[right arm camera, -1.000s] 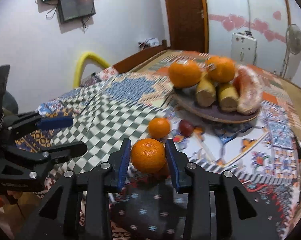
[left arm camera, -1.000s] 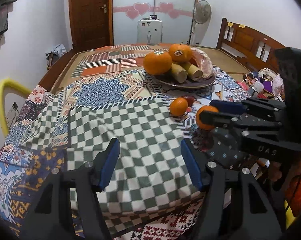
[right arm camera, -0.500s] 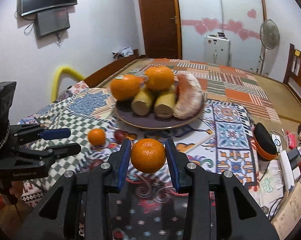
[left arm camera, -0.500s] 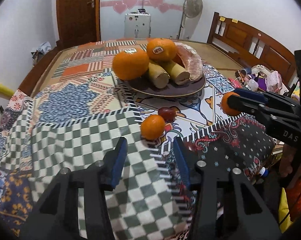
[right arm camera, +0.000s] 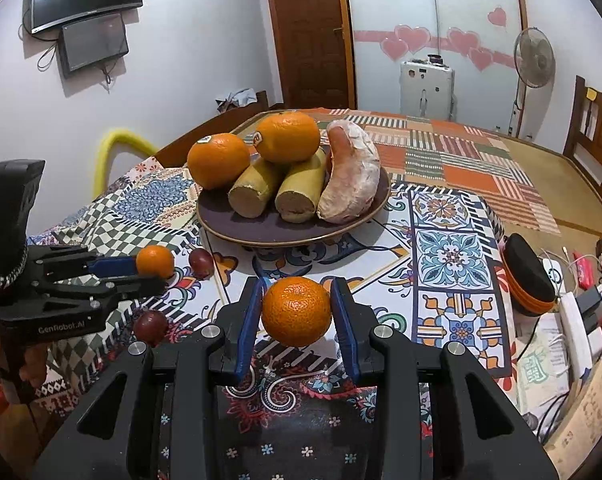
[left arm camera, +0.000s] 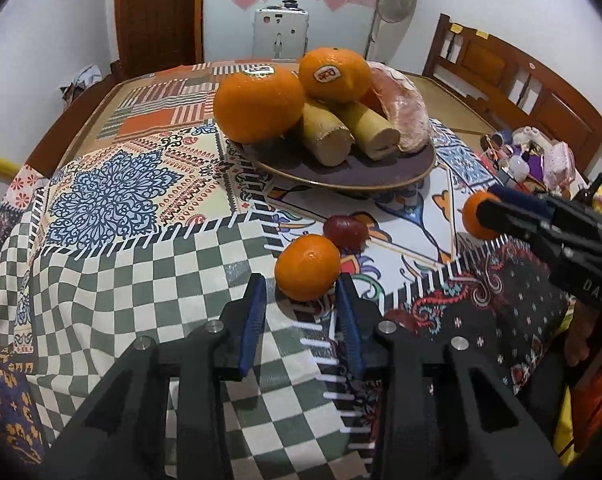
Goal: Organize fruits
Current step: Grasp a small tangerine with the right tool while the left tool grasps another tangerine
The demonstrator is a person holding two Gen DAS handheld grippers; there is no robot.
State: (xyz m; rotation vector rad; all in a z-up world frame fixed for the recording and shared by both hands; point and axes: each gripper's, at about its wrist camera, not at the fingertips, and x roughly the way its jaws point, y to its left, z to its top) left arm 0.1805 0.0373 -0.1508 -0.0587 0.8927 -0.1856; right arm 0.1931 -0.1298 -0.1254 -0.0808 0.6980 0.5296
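Scanning from the left, we find the left gripper [left arm camera: 301, 292] low over the checked tablecloth [left arm camera: 141, 280], its jaws closing around a small tangerine [left arm camera: 307, 267] that lies on the cloth; the right pad looks to meet the peel, the left pad stands apart, so we judge no grip is made yet. A dark red fruit [left arm camera: 345, 231] sits just behind it, touching or nearly so. Beyond stands the brown plate [left arm camera: 341, 178], loaded with two large oranges, two pale cut stalks and a wrapped pink piece, which we take as the destination. At the right, the right gripper [right arm camera: 297, 312] clamps a second tangerine [right arm camera: 296, 311] clear of the table, presumably carried toward that plate. Another red fruit [right arm camera: 150, 326] lies partly behind the left tool. Free room on the plate is hard to judge.
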